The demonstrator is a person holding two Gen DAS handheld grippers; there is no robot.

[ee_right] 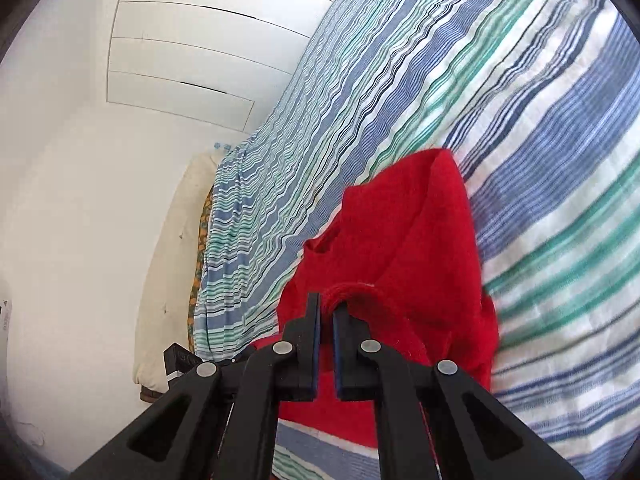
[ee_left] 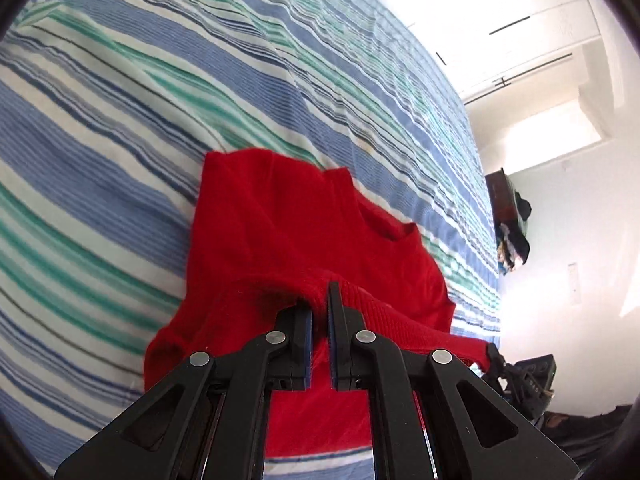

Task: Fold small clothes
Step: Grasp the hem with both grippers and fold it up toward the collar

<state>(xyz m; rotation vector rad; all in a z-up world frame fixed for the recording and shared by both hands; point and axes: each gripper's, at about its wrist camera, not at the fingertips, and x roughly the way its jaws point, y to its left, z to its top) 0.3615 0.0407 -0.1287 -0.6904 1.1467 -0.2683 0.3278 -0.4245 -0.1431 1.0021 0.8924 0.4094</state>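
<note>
A small red knit garment (ee_left: 288,232) lies on a bed with a blue, green and white striped cover (ee_left: 120,120). My left gripper (ee_left: 319,304) is shut on the garment's near ribbed edge and holds it lifted above the rest of the cloth. In the right wrist view the same red garment (ee_right: 416,240) stretches away over the striped cover (ee_right: 520,120). My right gripper (ee_right: 326,312) is shut on a bunched fold of its near edge. The other gripper shows at the lower right of the left wrist view (ee_left: 520,372), pinching the same edge.
White wardrobe doors (ee_left: 500,20) stand beyond the bed. A dark chair with piled clothes (ee_left: 512,220) stands by the wall at the right. In the right wrist view a cream pillow (ee_right: 172,280) leans at the bed's far end beside a white wall (ee_right: 80,200).
</note>
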